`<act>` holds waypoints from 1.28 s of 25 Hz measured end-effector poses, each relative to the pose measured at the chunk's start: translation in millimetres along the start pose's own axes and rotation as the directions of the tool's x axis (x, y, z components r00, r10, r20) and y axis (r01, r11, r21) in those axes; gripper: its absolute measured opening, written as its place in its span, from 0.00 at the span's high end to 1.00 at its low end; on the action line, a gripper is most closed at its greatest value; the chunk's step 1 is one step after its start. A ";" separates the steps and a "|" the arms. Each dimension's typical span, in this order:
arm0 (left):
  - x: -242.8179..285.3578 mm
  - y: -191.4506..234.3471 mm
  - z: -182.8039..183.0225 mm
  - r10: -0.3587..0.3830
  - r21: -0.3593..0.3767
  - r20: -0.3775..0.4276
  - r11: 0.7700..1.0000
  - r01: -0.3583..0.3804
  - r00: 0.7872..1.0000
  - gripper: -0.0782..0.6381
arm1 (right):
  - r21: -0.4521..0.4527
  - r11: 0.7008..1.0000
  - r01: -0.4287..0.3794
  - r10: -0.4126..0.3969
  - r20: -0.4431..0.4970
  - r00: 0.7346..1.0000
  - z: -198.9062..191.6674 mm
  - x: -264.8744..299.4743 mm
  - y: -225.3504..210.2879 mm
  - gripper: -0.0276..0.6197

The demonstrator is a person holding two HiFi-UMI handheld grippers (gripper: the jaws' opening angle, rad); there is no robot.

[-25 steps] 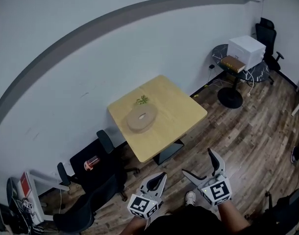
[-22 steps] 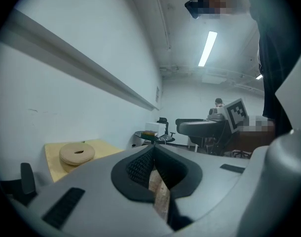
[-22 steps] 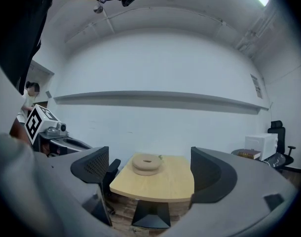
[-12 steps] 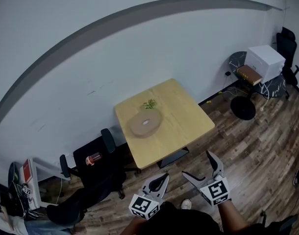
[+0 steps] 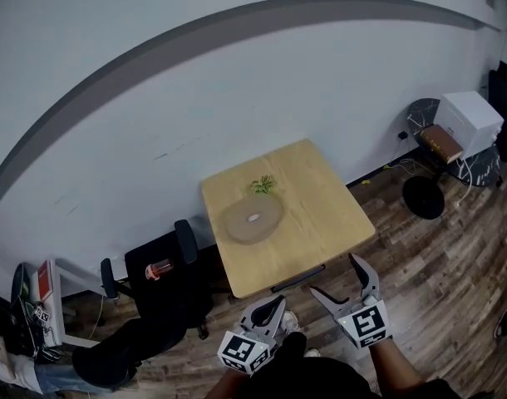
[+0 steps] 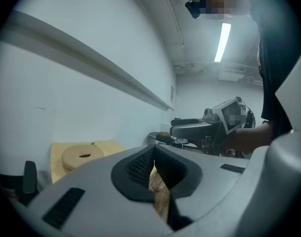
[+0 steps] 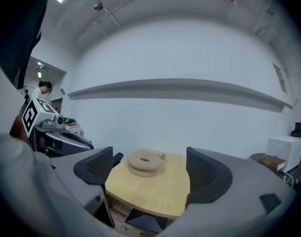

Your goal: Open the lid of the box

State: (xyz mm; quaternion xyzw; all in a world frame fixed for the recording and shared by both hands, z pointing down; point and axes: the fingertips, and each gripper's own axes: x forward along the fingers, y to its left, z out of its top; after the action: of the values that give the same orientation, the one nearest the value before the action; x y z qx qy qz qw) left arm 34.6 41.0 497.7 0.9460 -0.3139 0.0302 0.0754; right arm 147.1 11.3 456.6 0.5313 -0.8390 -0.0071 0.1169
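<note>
Lying on the far worktop [image 5: 320, 214], the box [image 5: 237, 233] is yet to be approached and its lid [image 5: 253, 217] grasped: left hand-held gripper [image 5: 277, 300] closed, empty; right hand-held gripper [image 5: 335, 274] wide, empty, just narrowed slightly.

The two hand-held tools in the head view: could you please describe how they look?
The left tool and right tool are light grey, with two tapering jaws lined with black ribbed pads. Each carries a white cube printed with black square markers. No cables show. The person wears a dark top.
</note>
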 end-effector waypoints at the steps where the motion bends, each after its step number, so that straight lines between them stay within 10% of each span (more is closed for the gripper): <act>1: 3.2 7.4 0.7 0.008 -0.002 0.000 1.000 -0.008 1.000 0.86 | -0.003 1.000 -0.011 0.011 0.001 1.000 1.7 9.1 -1.2 0.24; 32: 66.5 198.5 28.5 0.149 -0.040 0.006 0.988 -0.149 0.989 0.86 | -0.098 0.943 -0.317 0.307 -0.103 0.946 9.3 235.1 0.1 0.23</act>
State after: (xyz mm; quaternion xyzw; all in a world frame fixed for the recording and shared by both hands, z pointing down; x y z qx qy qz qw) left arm -30.7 -159.9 501.1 0.9183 -0.3847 0.0254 0.0903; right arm 49.1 -199.8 491.9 0.3839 -0.9051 -0.0134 0.1825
